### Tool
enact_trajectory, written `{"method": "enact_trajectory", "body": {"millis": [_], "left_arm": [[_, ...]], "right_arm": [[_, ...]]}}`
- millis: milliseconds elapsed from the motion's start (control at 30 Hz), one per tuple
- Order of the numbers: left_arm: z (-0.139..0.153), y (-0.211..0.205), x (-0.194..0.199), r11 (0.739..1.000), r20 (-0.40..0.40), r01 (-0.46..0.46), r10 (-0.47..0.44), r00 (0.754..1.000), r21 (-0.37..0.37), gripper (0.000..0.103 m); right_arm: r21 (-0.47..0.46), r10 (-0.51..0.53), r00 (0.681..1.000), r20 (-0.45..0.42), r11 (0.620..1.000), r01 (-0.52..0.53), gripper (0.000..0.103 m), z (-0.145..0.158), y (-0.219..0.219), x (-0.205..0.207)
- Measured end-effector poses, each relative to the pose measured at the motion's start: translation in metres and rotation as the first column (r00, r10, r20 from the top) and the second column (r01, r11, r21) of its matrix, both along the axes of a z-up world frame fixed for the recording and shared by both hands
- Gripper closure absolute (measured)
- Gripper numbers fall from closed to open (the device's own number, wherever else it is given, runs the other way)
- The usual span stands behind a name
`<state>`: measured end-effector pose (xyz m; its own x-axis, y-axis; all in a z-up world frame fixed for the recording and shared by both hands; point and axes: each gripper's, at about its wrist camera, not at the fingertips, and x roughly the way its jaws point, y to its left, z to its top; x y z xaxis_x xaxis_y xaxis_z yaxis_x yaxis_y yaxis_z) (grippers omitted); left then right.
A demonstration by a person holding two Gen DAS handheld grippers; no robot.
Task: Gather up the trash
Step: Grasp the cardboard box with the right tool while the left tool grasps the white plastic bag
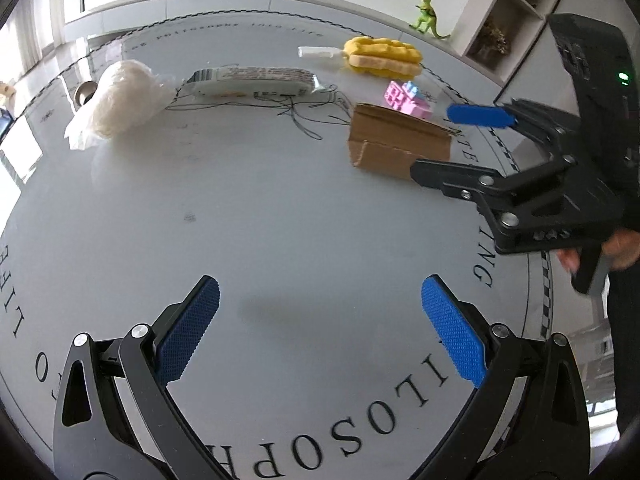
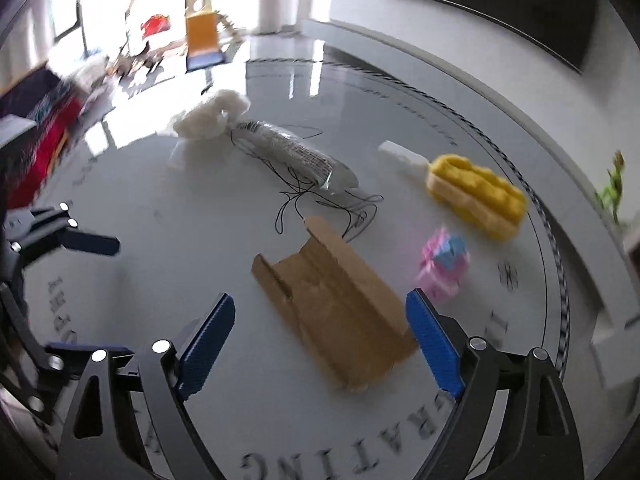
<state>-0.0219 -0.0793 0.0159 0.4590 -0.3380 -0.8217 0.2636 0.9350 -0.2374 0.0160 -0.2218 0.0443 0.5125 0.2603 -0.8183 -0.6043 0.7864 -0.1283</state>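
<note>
A torn brown cardboard piece (image 1: 396, 146) (image 2: 336, 304) lies on the white round table (image 1: 280, 220). A crumpled white plastic bag (image 1: 120, 100) (image 2: 210, 118), a silver-white wrapper (image 1: 252, 80) (image 2: 292, 152) and tangled black thread (image 1: 308, 112) (image 2: 316, 204) lie farther back. My left gripper (image 1: 320, 332) is open and empty over bare table. My right gripper (image 2: 320, 344) is open, its fingers on either side of the cardboard's near end and just above it; it also shows at the right of the left wrist view (image 1: 452, 144).
A yellow ice-lolly toy (image 1: 376, 56) (image 2: 476, 192) and a pink-blue block toy (image 1: 408, 100) (image 2: 444, 264) lie near the cardboard. A green dinosaur (image 1: 428, 14) stands by the table's far edge beside a white shelf (image 1: 508, 12). The left gripper shows at the left of the right wrist view (image 2: 60, 240).
</note>
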Motion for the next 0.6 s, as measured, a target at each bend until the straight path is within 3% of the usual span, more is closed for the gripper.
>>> {"method": "enact_trajectory", "body": {"millis": [267, 400, 467, 567, 600], "left_arm": [[-0.002, 0.016, 0.007, 0.999, -0.008, -0.028, 0.028, 1.0, -0.016, 0.005], [-0.002, 0.023, 0.009, 0.999, -0.007, -0.042, 0.041, 0.999, -0.028, 0.005], [-0.002, 0.023, 0.011, 0.999, -0.005, -0.044, 0.044, 0.999, -0.028, 0.005], [-0.002, 0.024, 0.011, 0.998, -0.005, -0.052, 0.052, 0.999, -0.037, 0.005], [-0.003, 0.025, 0.011, 0.998, -0.005, -0.055, 0.055, 0.998, -0.039, 0.005]], "right_arm": [[-0.064, 0.059, 0.989, -0.132, 0.996, -0.068, 0.015, -0.031, 0.009, 0.032], [0.001, 0.035, 0.979, -0.2, 0.999, -0.036, 0.016, -0.034, 0.0, 0.036], [0.016, 0.017, 0.981, -0.194, 1.0, -0.014, 0.022, -0.033, -0.001, 0.034], [0.032, -0.042, 0.983, -0.18, 0.998, 0.049, 0.049, -0.027, -0.008, 0.031], [0.046, -0.06, 0.981, -0.183, 0.996, 0.07, 0.063, -0.026, -0.011, 0.03]]}}
